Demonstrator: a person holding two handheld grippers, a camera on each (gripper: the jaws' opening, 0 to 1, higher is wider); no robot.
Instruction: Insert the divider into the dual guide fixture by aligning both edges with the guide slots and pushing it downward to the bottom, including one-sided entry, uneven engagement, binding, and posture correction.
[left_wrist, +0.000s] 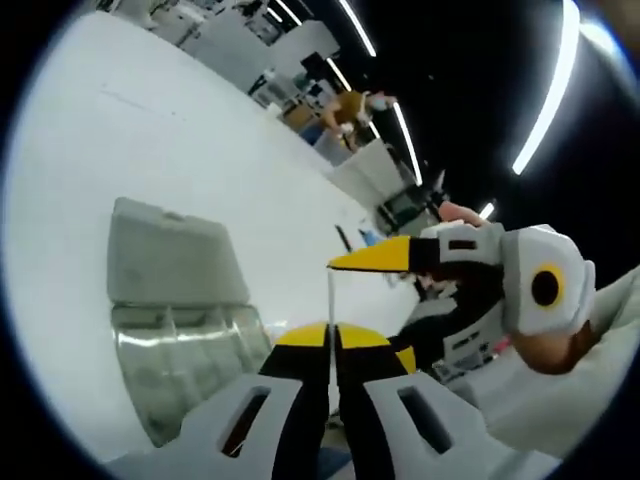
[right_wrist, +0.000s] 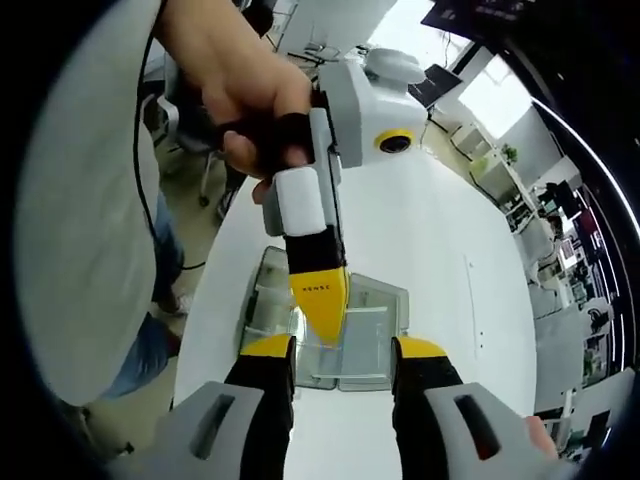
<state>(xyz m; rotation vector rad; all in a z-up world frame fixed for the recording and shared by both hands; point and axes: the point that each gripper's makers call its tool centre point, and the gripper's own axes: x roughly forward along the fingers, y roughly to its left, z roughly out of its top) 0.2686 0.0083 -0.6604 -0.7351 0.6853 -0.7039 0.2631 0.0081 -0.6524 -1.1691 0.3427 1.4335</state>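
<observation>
Edgewise, thin clear divider (left_wrist: 331, 300) pinched in closed left hand-held gripper (left_wrist: 331, 338); right hand-held gripper (right_wrist: 342, 350) agape, empty.

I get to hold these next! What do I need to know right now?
Left gripper: jaws shut on a thin clear sheet seen edge-on, which looks like the divider.
Right gripper: jaws open, holding nothing, pointing at the fixture.
Fixture: clear, with its grey lid tipped open, standing on the white table. In the right gripper view the left gripper's tips hang over it.
Done: the divider is in the grip.
Left: line both edges up with the guide slots and push it down to the bottom. It does not look entered yet.
</observation>
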